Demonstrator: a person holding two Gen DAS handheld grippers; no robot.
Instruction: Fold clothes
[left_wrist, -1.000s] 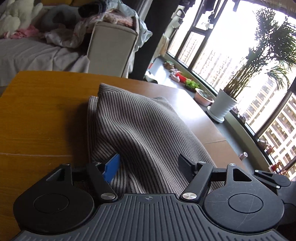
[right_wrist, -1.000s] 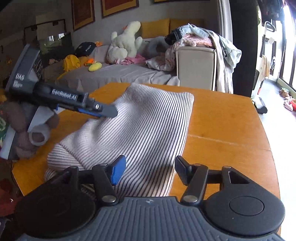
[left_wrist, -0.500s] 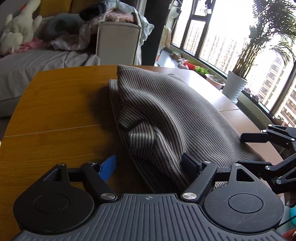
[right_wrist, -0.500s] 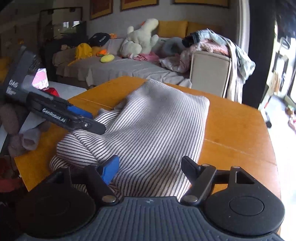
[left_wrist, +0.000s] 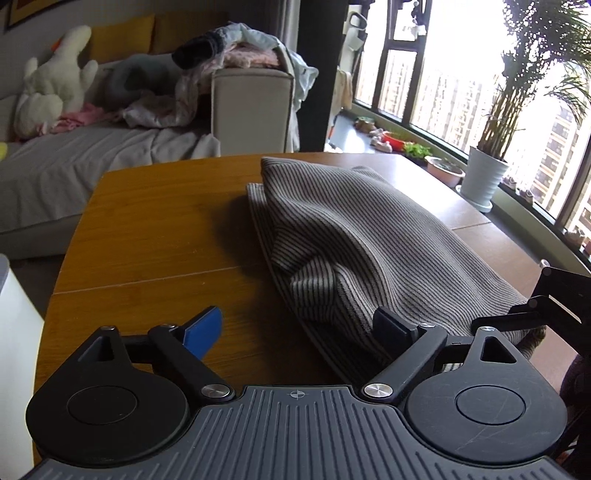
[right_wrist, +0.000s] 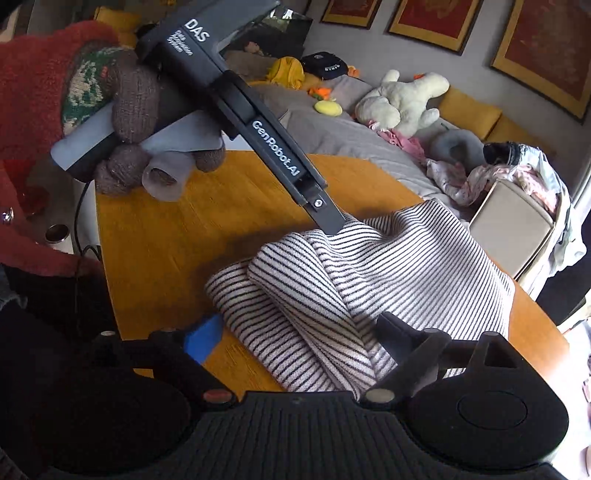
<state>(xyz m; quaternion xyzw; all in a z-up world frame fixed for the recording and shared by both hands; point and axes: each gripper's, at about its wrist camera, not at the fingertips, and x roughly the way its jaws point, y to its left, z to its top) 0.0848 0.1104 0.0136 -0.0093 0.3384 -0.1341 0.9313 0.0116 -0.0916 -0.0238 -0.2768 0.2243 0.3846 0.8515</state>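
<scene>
A striped knit garment (left_wrist: 369, 236) lies folded on the wooden table (left_wrist: 155, 236), with a bunched fold near its front edge; it also shows in the right wrist view (right_wrist: 388, 273). My left gripper (left_wrist: 295, 328) is open, its right finger resting against the garment's near edge. It also shows in the right wrist view (right_wrist: 328, 221), its tip at the garment's far edge. My right gripper (right_wrist: 295, 336) is open over the garment's near fold. Part of it appears at the right edge of the left wrist view (left_wrist: 546, 306).
A sofa (left_wrist: 74, 162) with a plush toy (left_wrist: 51, 96) and a heap of clothes (left_wrist: 236, 55) stands behind the table. A potted plant (left_wrist: 484, 177) stands by the window at right. The table's near edge runs along the left (right_wrist: 107, 273).
Both grippers have swung leftward around the garment. A bunched fold has formed at the garment's near edge. The left gripper now shows closer and higher in the right wrist view.
</scene>
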